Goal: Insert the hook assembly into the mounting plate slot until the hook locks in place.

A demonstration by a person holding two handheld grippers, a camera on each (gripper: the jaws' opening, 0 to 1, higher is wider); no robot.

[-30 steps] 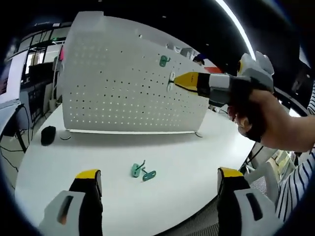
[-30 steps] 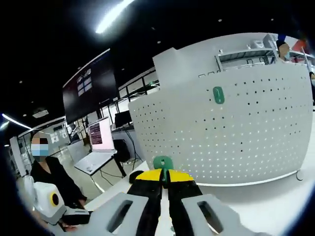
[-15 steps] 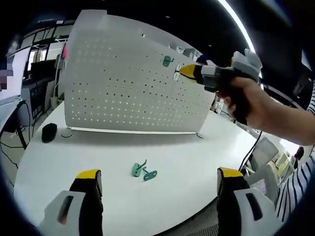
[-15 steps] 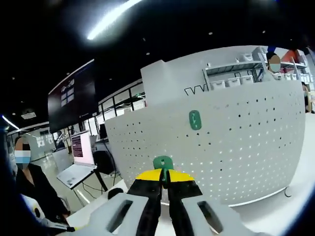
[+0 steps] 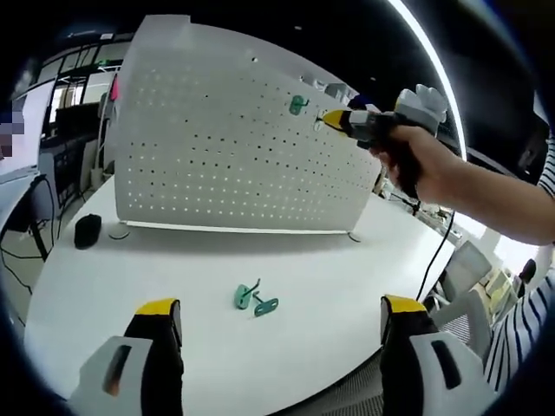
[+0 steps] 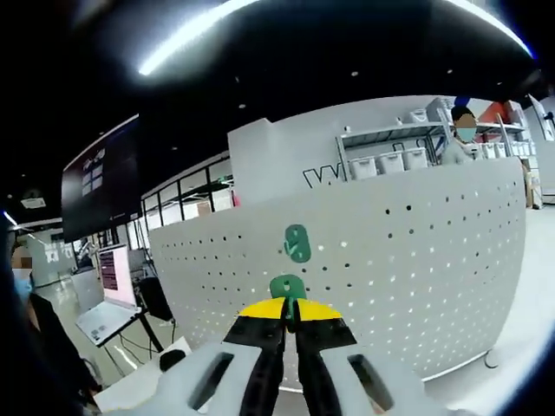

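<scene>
Left gripper (image 5: 273, 334): 2 yellow-tipped jaws rise from the bottom of the left gripper view, set wide apart, nothing between them, held low over the near edge of the desk (image 5: 130, 269).

Desk: white, rounded edge. 2 green hooks (image 5: 253, 300) lie together on it, touching or nearly so, roughly midway between the near edge and the pegboard. A small dark object (image 5: 88, 231) sits at the far left near the pegboard's foot; its identity cannot be told.

Pegboard (image 5: 217, 147): white perforated mounting plate, standing upright across the far part of the desk. 1 green hook already mounted (image 5: 298, 106) sits high on its face, toward the right.

Right gripper (image 5: 334, 120): seen in the left gripper view raised in a person's hand (image 5: 425, 169), its yellow tip at the pegboard's upper right, just beside the mounted hook. A cable hangs from below the hand.

Right gripper view: jaws closed on a green hook assembly (image 6: 287, 287), whose rounded head stands up above the yellow tips. Beyond it, the pegboard's face, with the mounted hook directly above the held one in this view. Whether the held hook touches the board cannot be told.

Background: shelving with white bins (image 6: 386, 160), a laptop (image 6: 104, 308) on a stand at far left, ceiling light strips.
</scene>
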